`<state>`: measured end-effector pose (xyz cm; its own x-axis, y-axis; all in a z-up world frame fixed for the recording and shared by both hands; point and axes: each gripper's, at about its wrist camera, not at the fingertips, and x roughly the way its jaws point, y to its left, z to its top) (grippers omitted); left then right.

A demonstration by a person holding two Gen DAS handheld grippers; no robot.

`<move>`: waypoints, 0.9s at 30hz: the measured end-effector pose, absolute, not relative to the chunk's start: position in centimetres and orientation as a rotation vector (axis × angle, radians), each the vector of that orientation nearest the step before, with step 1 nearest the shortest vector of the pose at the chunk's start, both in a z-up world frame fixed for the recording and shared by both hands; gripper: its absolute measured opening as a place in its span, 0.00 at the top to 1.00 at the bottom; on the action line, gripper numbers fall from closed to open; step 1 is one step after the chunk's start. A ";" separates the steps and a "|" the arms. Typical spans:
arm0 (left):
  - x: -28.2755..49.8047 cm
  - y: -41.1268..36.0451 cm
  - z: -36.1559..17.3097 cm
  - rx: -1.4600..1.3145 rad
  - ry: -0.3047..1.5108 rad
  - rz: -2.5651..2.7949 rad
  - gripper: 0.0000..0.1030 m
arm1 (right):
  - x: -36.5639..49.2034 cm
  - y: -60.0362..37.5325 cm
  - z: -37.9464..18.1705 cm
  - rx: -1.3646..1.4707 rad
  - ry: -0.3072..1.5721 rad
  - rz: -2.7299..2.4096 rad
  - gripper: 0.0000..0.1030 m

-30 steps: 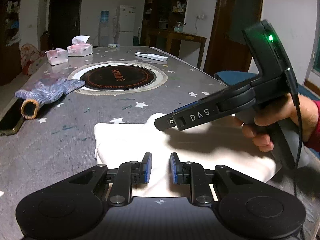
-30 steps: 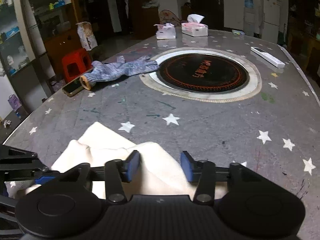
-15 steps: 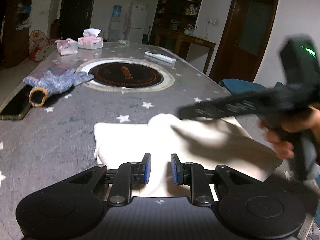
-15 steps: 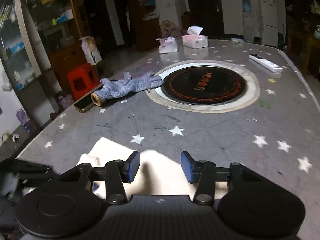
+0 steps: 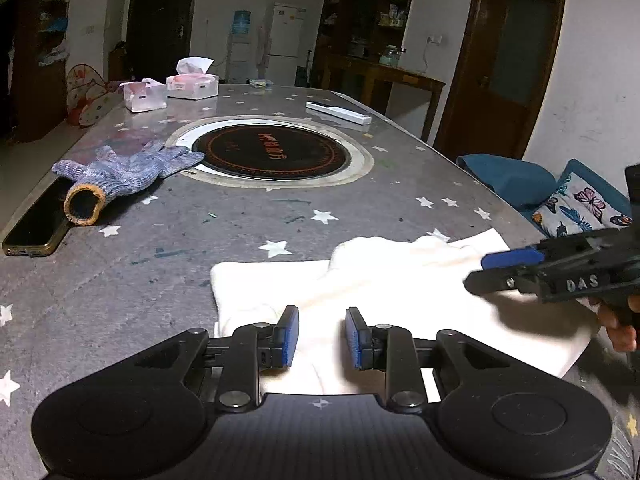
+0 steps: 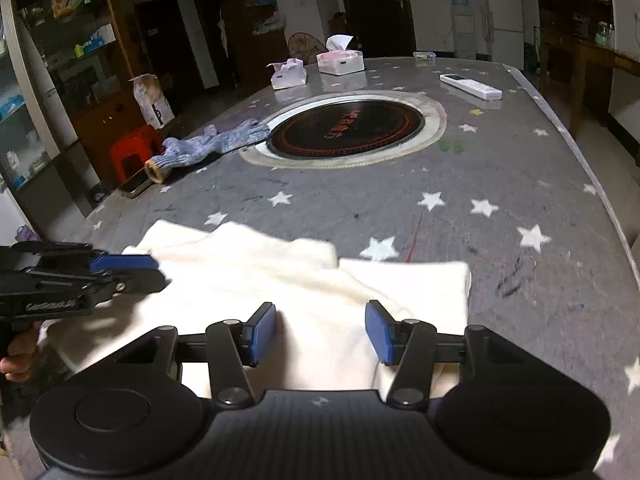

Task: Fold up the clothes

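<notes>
- Cloth [image 5: 384,292]: white, part-folded, flat at near edge of desk [image 5: 360,208], one raised fold across the middle.
- Left tongs [image 5: 322,338]: narrow gap, nothing clamped; cloth visible below between the pads. Jaws just opened slightly. Position over near-left part of cloth, little changed from a second ago.
- Right tongs [image 6: 320,334]: mid-wide gap, empty; cloth below, not pinched. Jaws just opened further.
- Change: right tongs [image 5: 508,270], a second ago above the middle of the cloth, now at its right end. In the right wrist view, cloth now spread wide under the pads, right edge and corner exposed.
- Meaning, as a judgement: both tongs free and set at opposite ends, so probably a re-grip before the next fold. Fold not complete; edges uneven.
- Surface: grey desk with white star print and scuff marks; round dark hob [image 5: 272,152] inset at centre.
- Also on desk: knit glove [image 5: 120,172], phone [image 5: 36,226], two tissue boxes [image 5: 192,84], white remote [image 5: 338,112].
- Room: dim; fridge [image 5: 286,44], shelves, dark doors; red stool [image 6: 132,152] beside desk.
</notes>
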<state>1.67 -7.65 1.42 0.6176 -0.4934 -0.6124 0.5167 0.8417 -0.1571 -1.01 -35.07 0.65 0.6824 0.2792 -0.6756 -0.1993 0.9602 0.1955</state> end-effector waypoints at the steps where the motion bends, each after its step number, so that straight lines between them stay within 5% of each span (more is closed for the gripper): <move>1: 1.7 -7.6 1.4 0.036 0.693 -0.579 0.73 | -0.6 -35.1 0.6 0.112 0.774 0.265 0.52; 17: -3.9 -6.8 3.6 0.097 0.623 -0.643 0.71 | -7.1 -35.9 4.5 -0.105 0.717 0.258 0.53; 27: -4.6 -6.4 1.9 0.167 0.651 -0.590 0.67 | -10.4 -35.5 2.1 -0.188 0.724 0.226 0.54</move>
